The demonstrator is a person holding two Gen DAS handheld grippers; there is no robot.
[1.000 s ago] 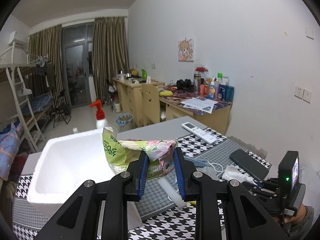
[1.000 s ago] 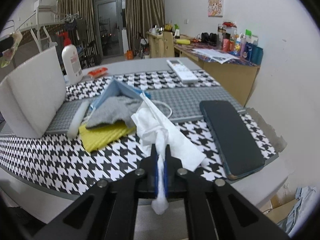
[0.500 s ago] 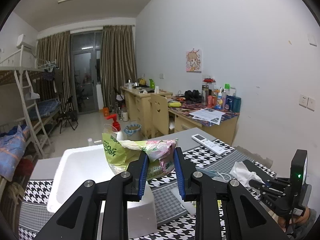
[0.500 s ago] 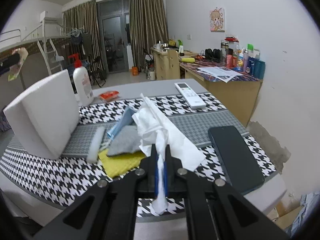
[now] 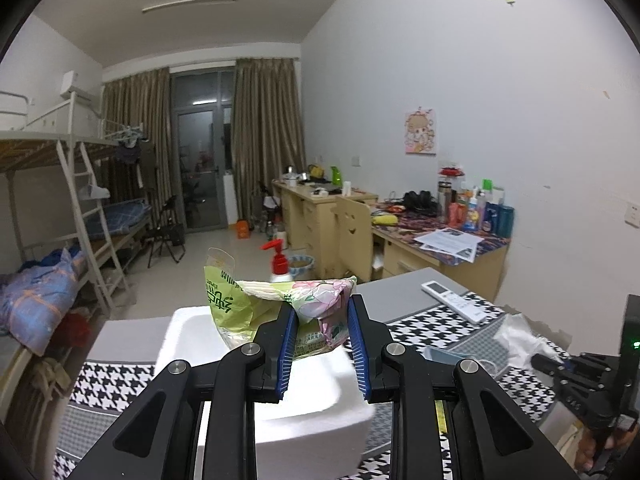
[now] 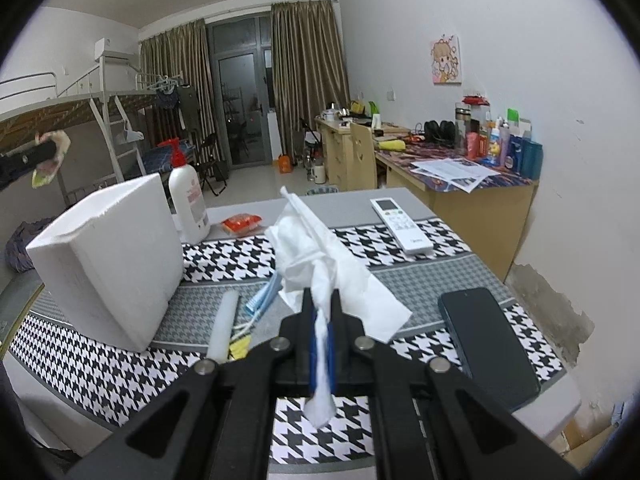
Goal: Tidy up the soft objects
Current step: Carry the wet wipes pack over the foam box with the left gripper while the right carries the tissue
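In the left wrist view, a green flowered packet [image 5: 304, 312] is gripped between the jaws of the left gripper [image 5: 320, 344] and held in the air above the white foam box [image 5: 312, 408]. The inside of the box is seen only there. In the right wrist view, a white tissue [image 6: 320, 264] is clamped in the closed jaws of the right gripper [image 6: 322, 344], above the checkered surface [image 6: 120, 376]. Only this view shows the dark phone [image 6: 488, 340], the yellow cloth [image 6: 240, 347] and the foam stick [image 6: 224, 324] lying on the surface.
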